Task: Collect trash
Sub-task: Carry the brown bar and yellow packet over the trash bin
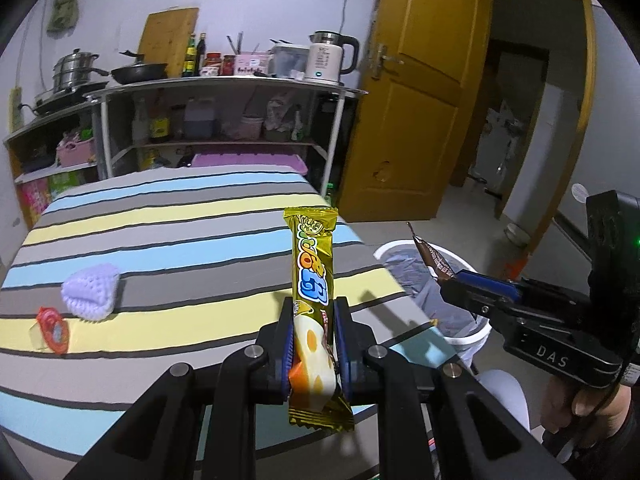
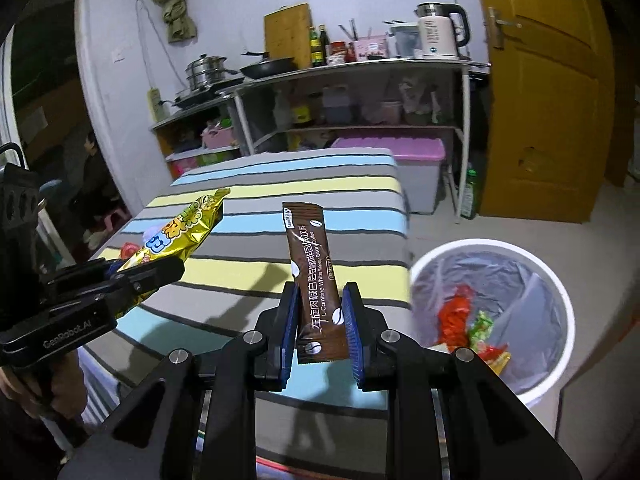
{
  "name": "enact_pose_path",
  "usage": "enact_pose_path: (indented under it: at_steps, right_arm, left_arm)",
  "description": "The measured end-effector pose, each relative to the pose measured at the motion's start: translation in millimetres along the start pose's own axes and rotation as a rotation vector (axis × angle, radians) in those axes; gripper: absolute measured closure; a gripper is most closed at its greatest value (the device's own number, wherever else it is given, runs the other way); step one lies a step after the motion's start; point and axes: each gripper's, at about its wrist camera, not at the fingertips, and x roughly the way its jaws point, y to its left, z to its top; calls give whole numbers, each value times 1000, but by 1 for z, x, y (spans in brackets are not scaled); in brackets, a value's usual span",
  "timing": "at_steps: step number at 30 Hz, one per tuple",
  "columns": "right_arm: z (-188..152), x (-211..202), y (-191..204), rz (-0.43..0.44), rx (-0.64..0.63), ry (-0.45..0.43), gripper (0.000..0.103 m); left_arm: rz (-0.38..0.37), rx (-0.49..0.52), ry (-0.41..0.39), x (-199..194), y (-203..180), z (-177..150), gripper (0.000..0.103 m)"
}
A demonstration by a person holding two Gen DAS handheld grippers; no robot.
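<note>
My left gripper (image 1: 313, 312) is shut on a gold snack wrapper (image 1: 313, 264) and holds it upright above the striped table's right part. My right gripper (image 2: 320, 300) is shut on a brown coffee sachet (image 2: 314, 276), held above the table edge left of the bin. The white trash bin (image 2: 560, 300) with a clear liner stands on the floor right of the table and holds several wrappers (image 2: 456, 316). In the left wrist view the bin (image 1: 400, 248) sits behind the right gripper (image 1: 448, 284). A red wrapper (image 1: 52, 330) and a lilac sponge-like piece (image 1: 92, 292) lie on the table's left.
The table has a striped cloth (image 1: 180, 220). Behind it stands a shelf rack (image 1: 224, 88) with a kettle, pan and bottles. A yellow door (image 1: 420, 92) is open at the right. A purple-lidded storage box (image 2: 416, 176) sits under the shelf.
</note>
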Motion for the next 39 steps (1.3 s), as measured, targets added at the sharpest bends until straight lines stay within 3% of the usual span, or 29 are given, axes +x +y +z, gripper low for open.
enact_pose_path:
  at_steps: [18, 39]
  right_arm:
    - [-6, -26, -69, -128, 108, -36, 79]
    - [-18, -20, -123, -200, 194, -8, 79]
  left_arm:
    - [-104, 88, 22, 45, -62, 24, 85]
    - [-175, 150, 94, 108, -108, 31, 85]
